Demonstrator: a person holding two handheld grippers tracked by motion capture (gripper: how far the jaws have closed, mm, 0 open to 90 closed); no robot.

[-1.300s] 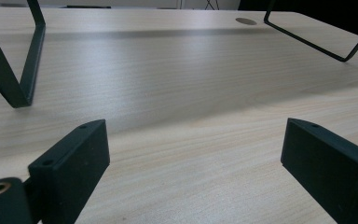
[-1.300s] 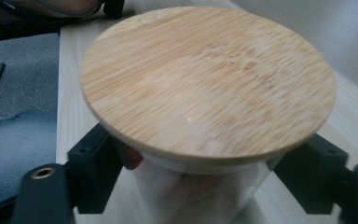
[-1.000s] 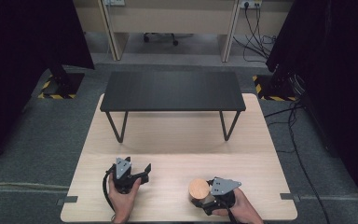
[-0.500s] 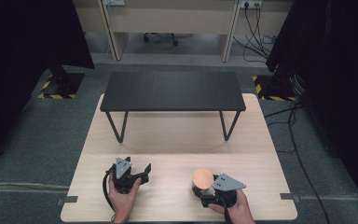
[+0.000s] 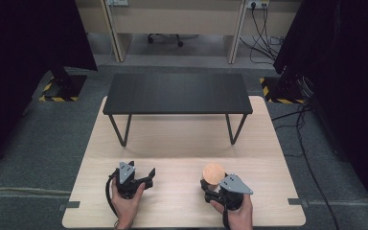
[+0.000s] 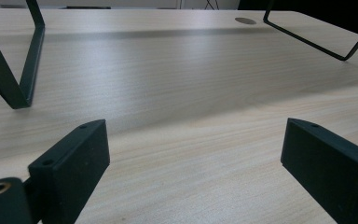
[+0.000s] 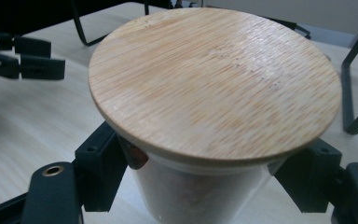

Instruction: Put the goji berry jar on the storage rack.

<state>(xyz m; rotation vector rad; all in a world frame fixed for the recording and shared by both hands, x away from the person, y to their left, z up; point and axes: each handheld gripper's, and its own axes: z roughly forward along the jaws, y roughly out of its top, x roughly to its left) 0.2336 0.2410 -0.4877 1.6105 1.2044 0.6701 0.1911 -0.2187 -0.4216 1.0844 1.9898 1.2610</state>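
Observation:
A clear jar [image 7: 191, 196] with a round bamboo lid [image 5: 214, 172] sits between the jaws of my right gripper [image 5: 212, 185], near the table's front right. The jaws press on the jar's body from both sides just under the lid [image 7: 214, 79]. My left gripper [image 5: 142, 169] rests at the front left in a hand, open, with only bare tabletop between its jaws [image 6: 196, 158]. Its black fingers [image 7: 28, 58] also appear far left in the right gripper view.
A low black bench [image 5: 177, 93] on thin metal legs [image 6: 25, 56] stands across the far half of the light wooden table [image 5: 182, 139]. Grey carpet surrounds the table, with cables [image 5: 297, 120] on the floor to the right.
My right gripper has carried the jar forward and slightly right, away from the front edge. The left gripper has stayed put.

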